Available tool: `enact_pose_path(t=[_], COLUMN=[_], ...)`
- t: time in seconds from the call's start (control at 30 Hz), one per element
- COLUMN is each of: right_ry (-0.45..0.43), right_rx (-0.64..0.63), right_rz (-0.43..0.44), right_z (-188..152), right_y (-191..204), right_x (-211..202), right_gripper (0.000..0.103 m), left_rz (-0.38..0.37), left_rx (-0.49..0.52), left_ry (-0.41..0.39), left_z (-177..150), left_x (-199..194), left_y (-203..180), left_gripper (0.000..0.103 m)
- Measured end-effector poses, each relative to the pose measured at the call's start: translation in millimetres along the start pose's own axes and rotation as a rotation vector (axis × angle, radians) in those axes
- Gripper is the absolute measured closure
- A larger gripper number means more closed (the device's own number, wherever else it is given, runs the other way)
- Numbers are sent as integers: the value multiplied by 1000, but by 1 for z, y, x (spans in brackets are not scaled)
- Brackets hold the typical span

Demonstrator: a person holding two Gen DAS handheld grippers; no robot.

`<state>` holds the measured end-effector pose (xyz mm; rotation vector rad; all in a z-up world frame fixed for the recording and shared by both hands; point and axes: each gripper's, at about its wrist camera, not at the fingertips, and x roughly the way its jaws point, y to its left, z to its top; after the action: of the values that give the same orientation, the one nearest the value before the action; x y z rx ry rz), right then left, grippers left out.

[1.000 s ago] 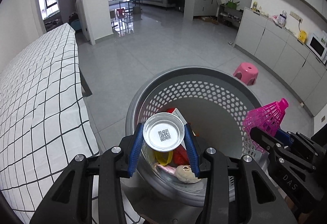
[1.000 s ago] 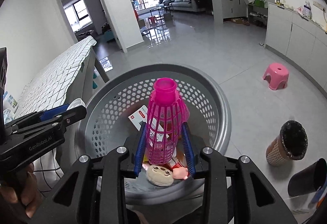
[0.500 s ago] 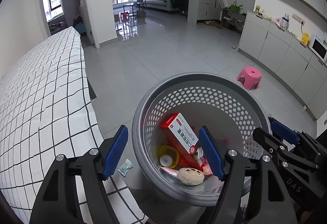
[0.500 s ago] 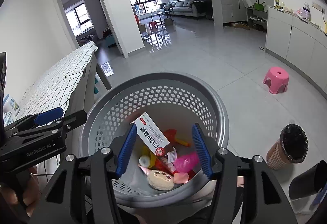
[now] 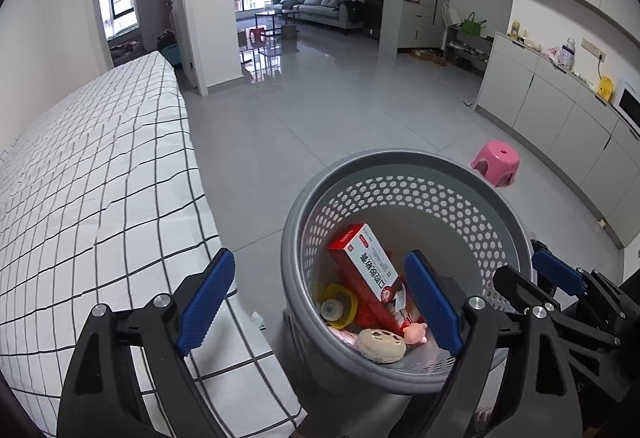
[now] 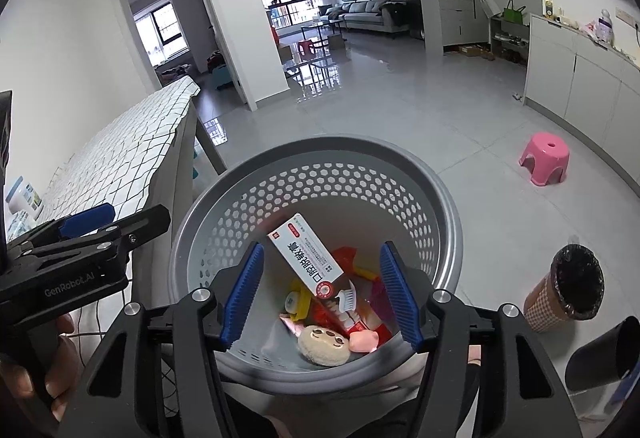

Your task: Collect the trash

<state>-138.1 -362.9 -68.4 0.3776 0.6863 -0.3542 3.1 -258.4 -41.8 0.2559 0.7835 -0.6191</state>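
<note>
A grey perforated basket (image 5: 404,166) (image 6: 320,146) stands on the floor beside the table. Inside lie a red and white box (image 5: 364,262) (image 6: 306,258), a yellow lid (image 5: 336,304), a round beige toy (image 5: 380,344) (image 6: 324,344) and other small trash. My left gripper (image 5: 316,302) is open and empty, above the basket's left rim. My right gripper (image 6: 320,290) is open and empty, above the basket's near side. The right gripper also shows in the left wrist view (image 5: 560,290), and the left gripper in the right wrist view (image 6: 88,238).
A table with a white checked cloth (image 5: 80,178) is at the left. A pink stool (image 5: 496,162) (image 6: 546,158) stands on the grey floor to the right. A checked bin with a black liner (image 6: 568,288) and a black container (image 6: 604,354) stand at the right. White cabinets (image 5: 560,106) line the right wall.
One second ago the left gripper held a round metal lid and the right a pink mesh item. Both have opened and the items have dropped into the basket. The left gripper has shifted left.
</note>
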Motion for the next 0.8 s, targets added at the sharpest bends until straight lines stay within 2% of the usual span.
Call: enact_pose_path(t=[0.27, 0.8], right_ry=[-13, -27], right_rx=[-11, -15], right_rz=[-5, -11], right_z=[0, 0], right_y=[5, 10], right_x=[-6, -10], right_gripper=[41, 37], left_rz=[5, 4], left_rx=[-17, -30], left_ry=[-8, -11], left_z=[-3, -4], left_x=[-6, -9], left_y=[7, 12], left_gripper=[13, 12])
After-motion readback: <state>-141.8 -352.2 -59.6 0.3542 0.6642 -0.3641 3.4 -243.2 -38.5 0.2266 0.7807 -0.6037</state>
